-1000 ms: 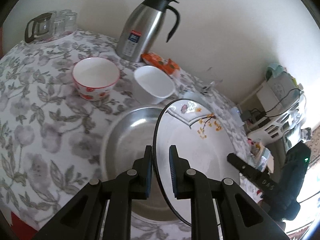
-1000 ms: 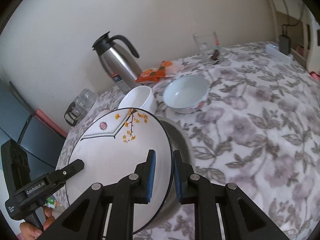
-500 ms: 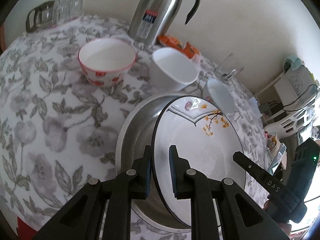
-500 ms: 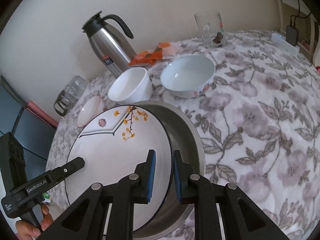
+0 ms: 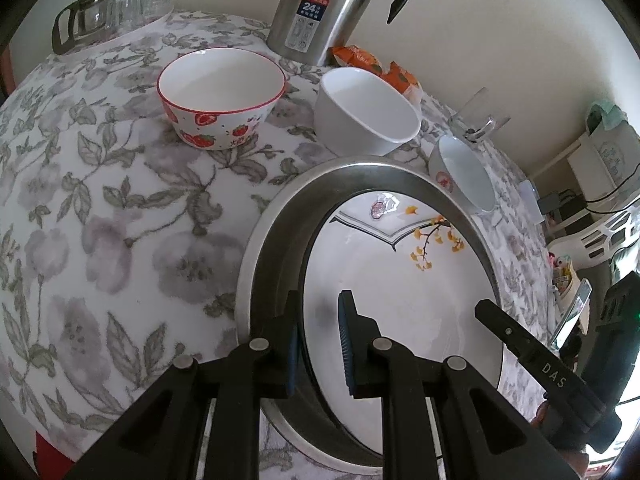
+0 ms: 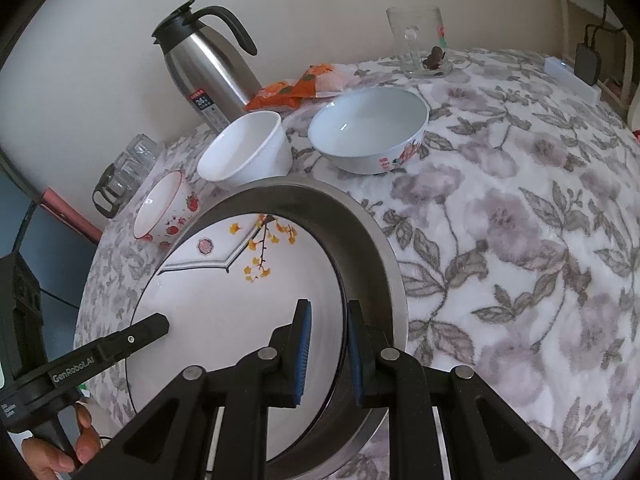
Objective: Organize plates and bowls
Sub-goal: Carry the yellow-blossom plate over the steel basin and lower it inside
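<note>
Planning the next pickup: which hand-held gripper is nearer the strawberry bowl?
Left. The left hand-held gripper clamps the plate rim on the strawberry bowl side; the right hand-held gripper clamps the opposite rim.

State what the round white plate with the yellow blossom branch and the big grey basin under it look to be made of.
Round white plate with the yellow blossom branch: likely glazed ceramic; glossy white face, printed decoration, thin dark rim.
Big grey basin: looks like stainless steel; brushed grey sheen with a rolled, reflective rim.
</note>
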